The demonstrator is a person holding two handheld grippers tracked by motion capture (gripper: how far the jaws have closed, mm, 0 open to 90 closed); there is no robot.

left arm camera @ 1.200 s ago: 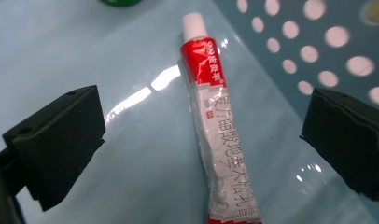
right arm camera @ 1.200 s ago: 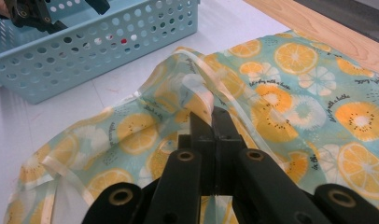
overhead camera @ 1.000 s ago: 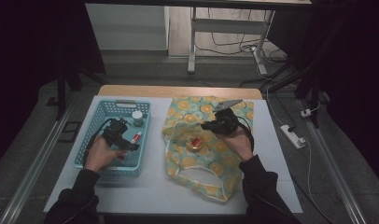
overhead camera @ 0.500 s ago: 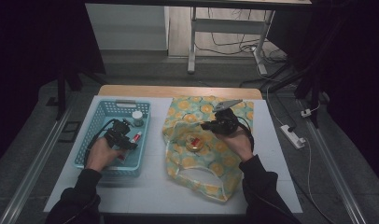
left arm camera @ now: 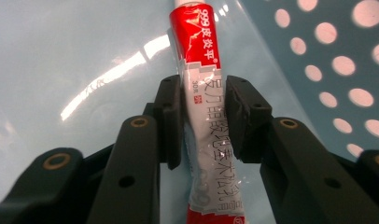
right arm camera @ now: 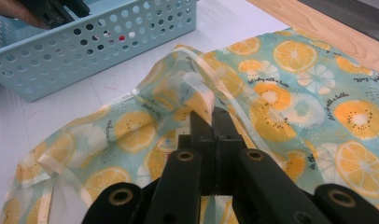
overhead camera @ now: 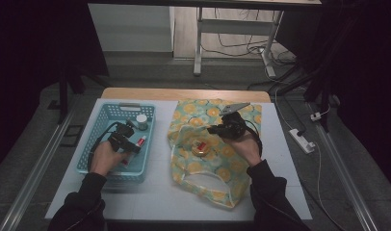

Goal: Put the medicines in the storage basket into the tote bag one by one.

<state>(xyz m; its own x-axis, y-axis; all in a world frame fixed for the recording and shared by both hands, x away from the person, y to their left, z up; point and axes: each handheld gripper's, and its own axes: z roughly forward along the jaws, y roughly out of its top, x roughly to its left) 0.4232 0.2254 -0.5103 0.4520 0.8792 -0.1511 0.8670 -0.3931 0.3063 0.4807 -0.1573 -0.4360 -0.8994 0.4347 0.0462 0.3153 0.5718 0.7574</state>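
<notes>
Two tongs: left tongs (left arm camera: 204, 123) have just been closing on the ointment tube (left arm camera: 204, 116); right tongs (right arm camera: 212, 122) pinch the fruit-print bag (right arm camera: 290, 93).

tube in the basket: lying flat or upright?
Lying flat. The tube rests lengthwise on the basket floor, between the left gripper pads.

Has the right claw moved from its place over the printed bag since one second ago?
No. In the high view the right claw sits at the same spot over the fruit-print bag, equally far from the blue basket, and stays shut on the bag's edge.
</notes>
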